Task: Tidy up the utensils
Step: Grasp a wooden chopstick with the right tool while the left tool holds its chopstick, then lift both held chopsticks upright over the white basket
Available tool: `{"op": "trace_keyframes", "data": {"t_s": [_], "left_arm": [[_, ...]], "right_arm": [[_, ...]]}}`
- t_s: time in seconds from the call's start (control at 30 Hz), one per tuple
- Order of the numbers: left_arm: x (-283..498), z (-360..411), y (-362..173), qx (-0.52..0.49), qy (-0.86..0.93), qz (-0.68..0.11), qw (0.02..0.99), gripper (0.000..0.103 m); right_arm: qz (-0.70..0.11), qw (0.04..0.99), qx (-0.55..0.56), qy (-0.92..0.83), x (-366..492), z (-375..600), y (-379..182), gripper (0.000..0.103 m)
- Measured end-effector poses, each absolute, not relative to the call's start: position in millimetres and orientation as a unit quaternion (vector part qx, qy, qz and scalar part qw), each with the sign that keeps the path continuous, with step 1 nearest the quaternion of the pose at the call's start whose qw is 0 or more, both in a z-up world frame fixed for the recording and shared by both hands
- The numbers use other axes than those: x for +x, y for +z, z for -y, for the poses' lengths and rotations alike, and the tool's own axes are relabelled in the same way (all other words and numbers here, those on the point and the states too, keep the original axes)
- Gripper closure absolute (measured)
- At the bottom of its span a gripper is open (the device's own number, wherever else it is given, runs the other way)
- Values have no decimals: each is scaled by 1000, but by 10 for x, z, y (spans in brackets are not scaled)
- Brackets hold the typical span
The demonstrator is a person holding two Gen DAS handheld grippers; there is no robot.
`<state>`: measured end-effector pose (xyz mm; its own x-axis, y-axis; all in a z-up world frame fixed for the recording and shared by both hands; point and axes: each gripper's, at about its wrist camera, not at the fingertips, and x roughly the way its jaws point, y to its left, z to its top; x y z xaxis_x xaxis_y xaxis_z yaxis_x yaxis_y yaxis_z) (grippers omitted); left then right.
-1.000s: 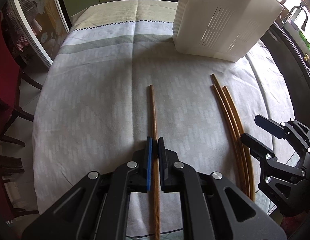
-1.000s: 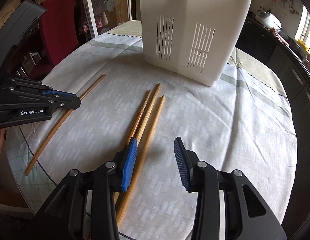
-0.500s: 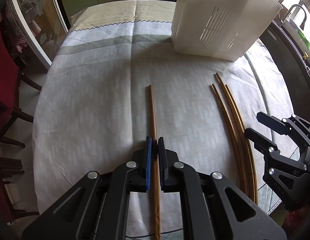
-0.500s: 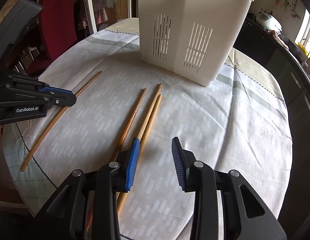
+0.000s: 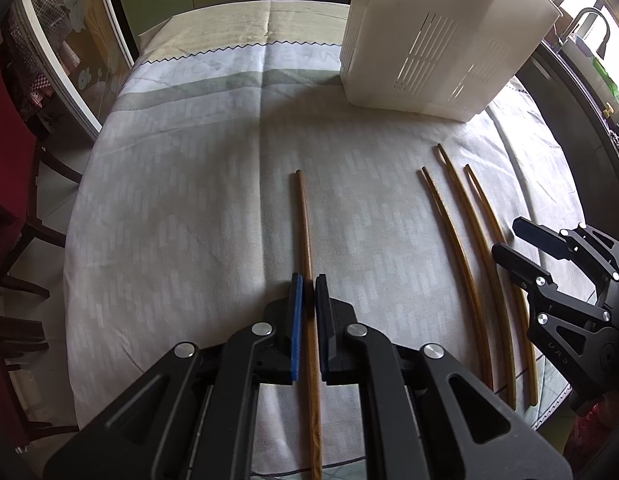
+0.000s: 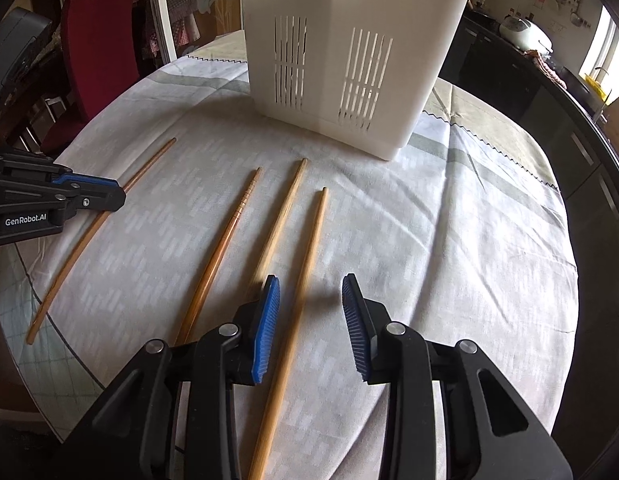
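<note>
Several wooden chopsticks lie on the clothed table. My left gripper (image 5: 307,282) is shut on one chopstick (image 5: 303,216), which still rests on the cloth; it also shows in the right wrist view (image 6: 109,216). My right gripper (image 6: 311,288) is open low over the table, its jaws on either side of the rightmost chopstick (image 6: 313,236). Two more chopsticks (image 6: 225,236) (image 6: 283,204) lie just left of it. A white slotted utensil holder (image 6: 349,52) stands at the far side.
The table (image 6: 469,240) is round with a pale patterned cloth, its edge close on my right. A red chair (image 6: 97,40) stands at the left. Dark kitchen counters (image 6: 529,80) run behind on the right.
My right gripper has shifted right, from over the left chopsticks to straddling the rightmost one. The three chopsticks have spread apart. My left gripper has stayed shut on its chopstick.
</note>
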<state>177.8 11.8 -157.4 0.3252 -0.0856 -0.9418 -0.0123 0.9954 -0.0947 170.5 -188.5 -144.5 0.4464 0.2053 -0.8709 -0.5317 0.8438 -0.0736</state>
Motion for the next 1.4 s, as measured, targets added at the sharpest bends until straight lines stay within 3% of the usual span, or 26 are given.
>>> {"op": "trace_keyframes", "data": {"t_s": [0.23, 0.33, 0.47, 0.63, 0.8, 0.9, 1.0, 1.07, 1.13, 1.2, 1.4], "left_arm": [[1783, -103, -1573, -41, -22, -582, 812, 95], [1802, -100, -1571, -46, -24, -587, 808, 91], [1819, -27, -1568, -41, -30, -590, 806, 79], [1820, 23, -1568, -29, -21, -593, 804, 79], [1858, -25, -1571, -27, -10, -595, 803, 97], [1880, -61, -1567, -31, -15, -600, 799, 97], [1886, -70, -1567, -30, -11, -604, 797, 97], [1894, -67, -1566, -27, -10, -604, 797, 97], [1912, -67, -1565, -26, -10, -604, 797, 97], [1940, -56, -1564, -23, -10, -603, 797, 97], [1950, -68, -1563, -27, -12, -601, 799, 97]], "right_arm": [[-495, 822, -136, 245, 1840, 1856, -1463, 85], [-507, 817, -116, 251, 1942, 1932, -1466, 95], [-503, 819, -124, 247, 1924, 1899, -1466, 95], [-501, 819, -126, 251, 1931, 1895, -1473, 95], [-501, 818, -129, 254, 1926, 1877, -1487, 95], [-507, 811, -144, 252, 1943, 1845, -1474, 94], [-512, 807, -156, 250, 2000, 1804, -1468, 81], [-516, 804, -156, 251, 2050, 1803, -1467, 79], [-518, 803, -151, 254, 2067, 1825, -1470, 82], [-517, 805, -146, 254, 2075, 1844, -1473, 95], [-512, 811, -134, 252, 2081, 1897, -1446, 97]]}}
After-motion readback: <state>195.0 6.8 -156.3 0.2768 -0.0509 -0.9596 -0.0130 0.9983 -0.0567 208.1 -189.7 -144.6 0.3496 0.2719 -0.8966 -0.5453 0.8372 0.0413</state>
